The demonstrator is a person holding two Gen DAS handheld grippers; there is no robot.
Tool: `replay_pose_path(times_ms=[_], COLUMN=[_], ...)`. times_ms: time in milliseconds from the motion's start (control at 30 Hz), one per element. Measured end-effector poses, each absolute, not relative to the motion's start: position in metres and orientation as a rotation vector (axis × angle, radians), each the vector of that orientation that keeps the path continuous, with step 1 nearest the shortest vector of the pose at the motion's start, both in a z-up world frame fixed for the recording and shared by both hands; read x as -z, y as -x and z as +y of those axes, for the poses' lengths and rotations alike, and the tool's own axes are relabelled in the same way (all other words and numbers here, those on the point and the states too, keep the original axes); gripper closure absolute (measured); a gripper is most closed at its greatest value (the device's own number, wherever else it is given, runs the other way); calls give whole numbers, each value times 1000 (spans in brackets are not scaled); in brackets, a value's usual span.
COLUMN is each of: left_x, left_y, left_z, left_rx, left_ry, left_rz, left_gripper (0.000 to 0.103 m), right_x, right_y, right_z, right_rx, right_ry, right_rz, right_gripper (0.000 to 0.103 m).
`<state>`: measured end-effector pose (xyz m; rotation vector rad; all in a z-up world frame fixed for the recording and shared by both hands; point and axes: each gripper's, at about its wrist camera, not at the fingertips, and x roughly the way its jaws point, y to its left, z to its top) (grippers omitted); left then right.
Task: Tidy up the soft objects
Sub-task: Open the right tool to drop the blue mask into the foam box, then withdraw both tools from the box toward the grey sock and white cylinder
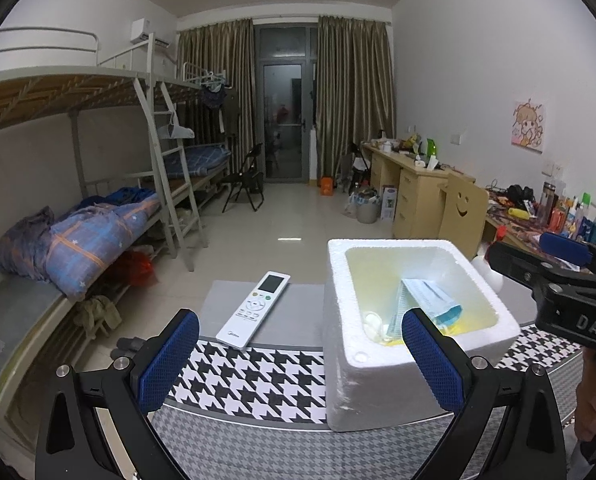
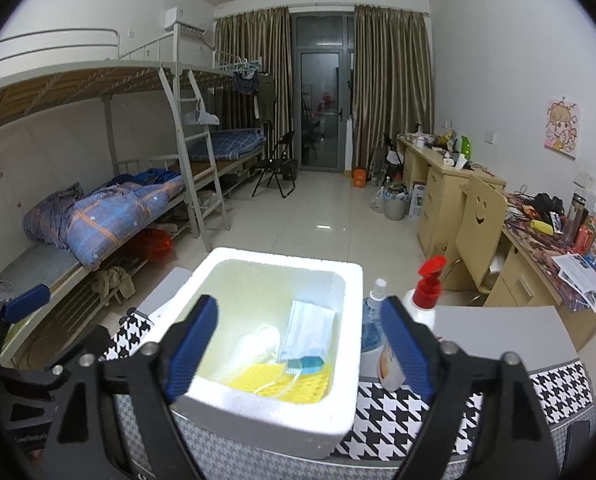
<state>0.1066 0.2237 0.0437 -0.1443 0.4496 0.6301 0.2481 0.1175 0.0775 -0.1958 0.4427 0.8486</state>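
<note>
A white foam box (image 1: 381, 384) (image 2: 274, 408) stands on the houndstooth-covered table (image 1: 254, 380) (image 2: 401, 416). Inside it lie a blue face mask (image 1: 429, 300) (image 2: 309, 330), a yellow cloth (image 2: 294, 380) on the bottom and a white soft item (image 1: 371, 322) (image 2: 262, 338). My left gripper (image 1: 299, 354) is open and empty, low in front of the box's left side. My right gripper (image 2: 298, 344) is open and empty, just above the box's near rim; it also shows at the right edge of the left wrist view (image 1: 557, 276).
A white air-conditioner remote (image 1: 254, 308) lies on the table left of the box. A red-capped pump bottle (image 2: 417, 312) and a clear spray bottle (image 2: 371, 320) stand right of the box. Bunk beds (image 1: 78, 220) line the left wall, cluttered desks (image 2: 537, 248) the right.
</note>
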Motion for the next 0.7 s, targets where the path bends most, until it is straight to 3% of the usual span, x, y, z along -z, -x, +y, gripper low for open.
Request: replay_pose_path(times_ms=[700], left_x=[-61], left_y=[-72], left_z=[175], left_rx=[-608], left_ry=[105], left_rz=[399], left_gripper=[1], right_x=[-88], right_y=[-202], right_z=[64], right_rx=[-878], right_ry=[158], right_rz=[362], right_gripper=[9])
